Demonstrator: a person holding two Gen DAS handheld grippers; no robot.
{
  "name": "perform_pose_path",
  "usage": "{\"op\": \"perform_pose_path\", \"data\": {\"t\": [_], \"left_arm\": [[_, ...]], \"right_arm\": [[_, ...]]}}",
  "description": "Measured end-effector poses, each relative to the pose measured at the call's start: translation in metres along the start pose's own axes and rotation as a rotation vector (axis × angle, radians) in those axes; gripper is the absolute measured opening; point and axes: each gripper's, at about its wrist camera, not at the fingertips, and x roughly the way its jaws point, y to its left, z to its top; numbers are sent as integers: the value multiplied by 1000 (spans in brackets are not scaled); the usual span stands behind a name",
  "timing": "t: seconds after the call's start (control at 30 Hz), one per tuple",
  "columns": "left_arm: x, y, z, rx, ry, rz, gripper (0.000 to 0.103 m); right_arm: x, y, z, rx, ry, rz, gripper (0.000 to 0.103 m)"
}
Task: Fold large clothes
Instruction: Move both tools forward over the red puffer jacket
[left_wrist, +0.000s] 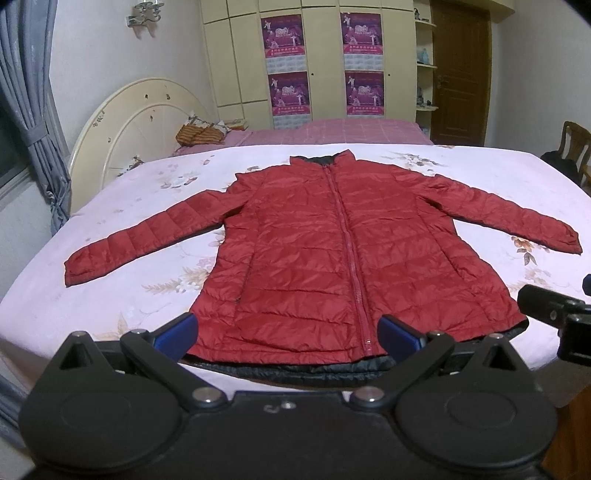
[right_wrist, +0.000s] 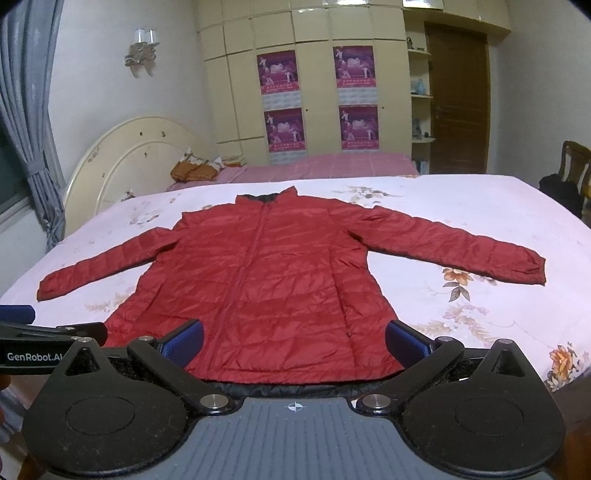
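Here, a red jacket (left_wrist: 332, 251) lies spread flat on the bed (left_wrist: 110, 206), ready for folding; the left gripper (left_wrist: 286, 338) and right gripper (right_wrist: 294, 343) hover near its hem, wide open, empty.

A: How does the black left gripper with blue finger pads (left_wrist: 287, 334) stand?

B: Its two fingers are spread wide, nothing between the pads, level, pointing forward over the near edge of the bed.

A: And the matching black right gripper (right_wrist: 294, 341)?

B: Same pose, jaws wide and holding nothing. The two sit side by side, apart, each showing at the margin of the other's view.
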Motion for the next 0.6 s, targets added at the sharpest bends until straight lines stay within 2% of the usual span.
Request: {"op": "perform_pose_path", "data": {"t": [0.6], "left_arm": [[12,4,2,-4,16,8,103]], "right_arm": [[9,-2,1,20,11,-23,103]]}}
